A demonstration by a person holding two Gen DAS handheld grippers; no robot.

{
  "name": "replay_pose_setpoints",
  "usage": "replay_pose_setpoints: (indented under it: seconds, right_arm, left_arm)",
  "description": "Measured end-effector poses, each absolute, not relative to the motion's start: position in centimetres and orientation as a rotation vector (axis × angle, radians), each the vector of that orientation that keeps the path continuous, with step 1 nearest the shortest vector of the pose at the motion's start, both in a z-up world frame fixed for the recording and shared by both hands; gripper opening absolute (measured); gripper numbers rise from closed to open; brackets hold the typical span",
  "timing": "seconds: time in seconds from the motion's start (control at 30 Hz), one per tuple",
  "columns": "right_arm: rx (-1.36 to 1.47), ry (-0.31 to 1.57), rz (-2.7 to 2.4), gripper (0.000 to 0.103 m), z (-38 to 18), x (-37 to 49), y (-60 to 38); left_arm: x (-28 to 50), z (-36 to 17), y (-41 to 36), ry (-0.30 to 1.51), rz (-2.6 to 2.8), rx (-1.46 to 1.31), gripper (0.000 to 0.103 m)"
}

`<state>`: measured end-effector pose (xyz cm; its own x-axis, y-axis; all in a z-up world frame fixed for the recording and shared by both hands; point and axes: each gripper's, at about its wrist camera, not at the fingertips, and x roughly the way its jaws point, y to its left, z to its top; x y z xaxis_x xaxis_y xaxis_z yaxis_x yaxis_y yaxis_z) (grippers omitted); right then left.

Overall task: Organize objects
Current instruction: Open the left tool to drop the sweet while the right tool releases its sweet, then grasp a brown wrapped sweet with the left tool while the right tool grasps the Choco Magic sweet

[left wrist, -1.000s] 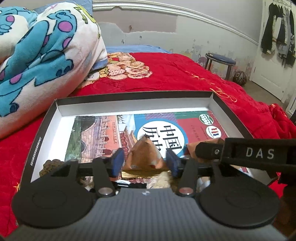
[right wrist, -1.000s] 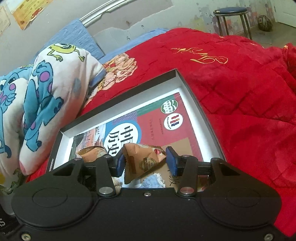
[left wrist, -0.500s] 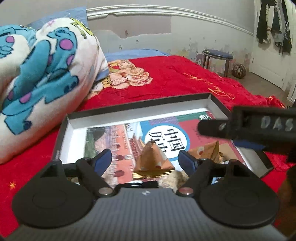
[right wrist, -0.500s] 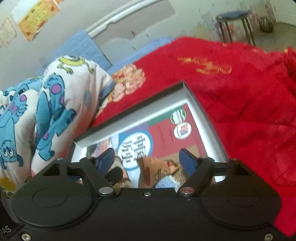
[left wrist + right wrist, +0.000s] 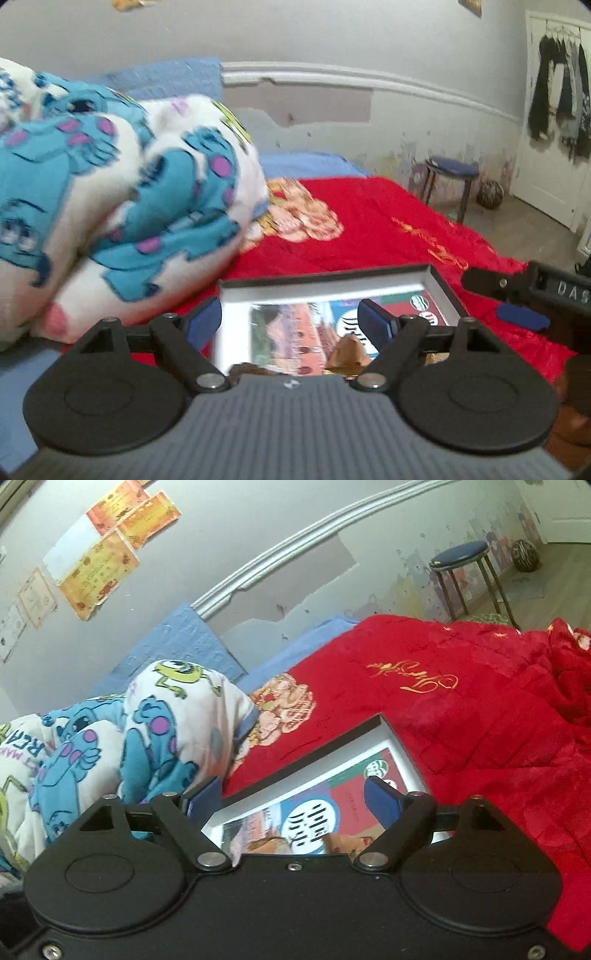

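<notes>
Left gripper (image 5: 290, 319): fingers spread wide, nothing between them. It is held above the near edge of the shallow box (image 5: 441, 284), which lies flat on the red bedspread (image 5: 376, 225). Right gripper (image 5: 293, 799): also spread wide and empty, held above the same box (image 5: 404, 755) from its near right side; in the left wrist view it shows at the right margin (image 5: 517, 306), beyond the box's right wall.

Box: dark outer rim, white inner walls, low on all visible sides. A printed book (image 5: 303, 325) covers most of its floor. On the book, at the near edge, lie brown snack packets (image 5: 347, 350); the right wrist view shows two of them (image 5: 269, 843), partly hidden by the gripper body.

Open room: bare bedspread extends beyond the far and right walls of the box. On the left, a rolled cartoon-print quilt (image 5: 122, 206) lies near the box's far left corner; whether it touches the rim cannot be told, as the left wrist view is blurred.

Room: blue stool (image 5: 461, 559) and ball (image 5: 524, 555) on the floor by the damaged wall; paper certificates (image 5: 99, 550) on the wall; dark clothes (image 5: 554, 96) hang on a door.
</notes>
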<state>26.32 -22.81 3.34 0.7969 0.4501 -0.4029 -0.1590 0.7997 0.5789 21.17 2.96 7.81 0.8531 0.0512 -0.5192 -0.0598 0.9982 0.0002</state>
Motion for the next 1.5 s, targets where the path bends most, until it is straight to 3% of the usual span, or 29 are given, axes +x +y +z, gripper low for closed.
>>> replay_pose_setpoints:
  seconds: [0.23, 0.83, 1.5]
  right_arm:
    - [0.541, 0.539, 0.38, 0.086, 4.7, 22.3, -21.9]
    - [0.481, 0.572, 0.431, 0.086, 4.7, 19.4, -20.4]
    - [0.418, 0.747, 0.445, 0.084, 0.2, 12.9, -17.1]
  left_arm:
    - [15.9, 10.2, 5.7, 0.469, 0.093, -0.141, 0.09]
    - [10.7, 7.4, 7.6, 0.41, 0.103, -0.049, 0.09]
    - [10.3, 1.6, 5.8, 0.659, -0.126, 0.071, 0.085]
